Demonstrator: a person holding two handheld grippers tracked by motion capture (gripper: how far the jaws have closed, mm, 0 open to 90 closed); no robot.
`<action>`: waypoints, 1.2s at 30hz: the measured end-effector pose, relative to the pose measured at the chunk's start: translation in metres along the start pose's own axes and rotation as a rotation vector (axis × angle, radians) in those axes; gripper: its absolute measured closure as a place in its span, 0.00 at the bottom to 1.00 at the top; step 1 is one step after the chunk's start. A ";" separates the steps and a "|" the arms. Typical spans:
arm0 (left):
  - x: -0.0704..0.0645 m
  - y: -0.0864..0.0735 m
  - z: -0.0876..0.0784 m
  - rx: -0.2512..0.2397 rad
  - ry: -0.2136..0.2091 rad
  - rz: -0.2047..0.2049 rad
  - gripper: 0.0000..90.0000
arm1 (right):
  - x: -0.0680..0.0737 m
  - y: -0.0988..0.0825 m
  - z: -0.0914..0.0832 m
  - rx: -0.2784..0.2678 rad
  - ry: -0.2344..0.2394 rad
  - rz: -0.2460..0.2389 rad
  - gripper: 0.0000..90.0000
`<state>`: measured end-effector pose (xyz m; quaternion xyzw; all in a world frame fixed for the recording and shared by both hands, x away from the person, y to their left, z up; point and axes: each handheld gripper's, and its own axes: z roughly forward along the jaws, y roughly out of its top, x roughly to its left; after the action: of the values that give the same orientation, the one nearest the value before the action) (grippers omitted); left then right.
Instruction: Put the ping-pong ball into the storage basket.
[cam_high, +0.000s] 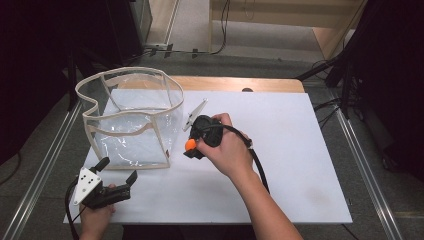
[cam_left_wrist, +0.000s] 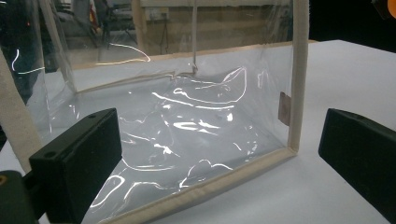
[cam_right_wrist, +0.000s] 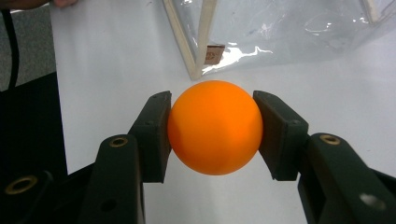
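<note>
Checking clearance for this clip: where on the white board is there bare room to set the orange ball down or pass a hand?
Bare: the white board right of the right gripper holding the orange ball, and the near strip toward its front edge. Crowded: the left side, where the clear bag stands with the left gripper before it.

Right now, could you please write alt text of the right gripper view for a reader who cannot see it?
An orange ball is clamped between the two black fingers of the right gripper, just above a white table. Behind it, the beige-edged corner of a clear plastic bag stands on the table.
</note>
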<state>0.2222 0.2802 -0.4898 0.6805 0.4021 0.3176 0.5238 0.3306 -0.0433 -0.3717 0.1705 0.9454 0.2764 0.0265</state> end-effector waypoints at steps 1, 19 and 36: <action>0.000 0.000 0.000 0.000 0.000 0.000 0.00 | 0.000 0.002 -0.002 0.013 -0.002 -0.001 0.53; 0.000 0.000 0.000 -0.001 0.000 -0.004 0.00 | -0.004 0.012 -0.008 0.002 0.000 -0.014 0.53; 0.001 0.000 0.000 -0.002 -0.001 -0.006 0.00 | -0.009 0.019 -0.015 -0.007 0.001 -0.024 0.53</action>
<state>0.2229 0.2805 -0.4897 0.6789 0.4036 0.3161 0.5257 0.3424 -0.0390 -0.3488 0.1592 0.9464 0.2795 0.0301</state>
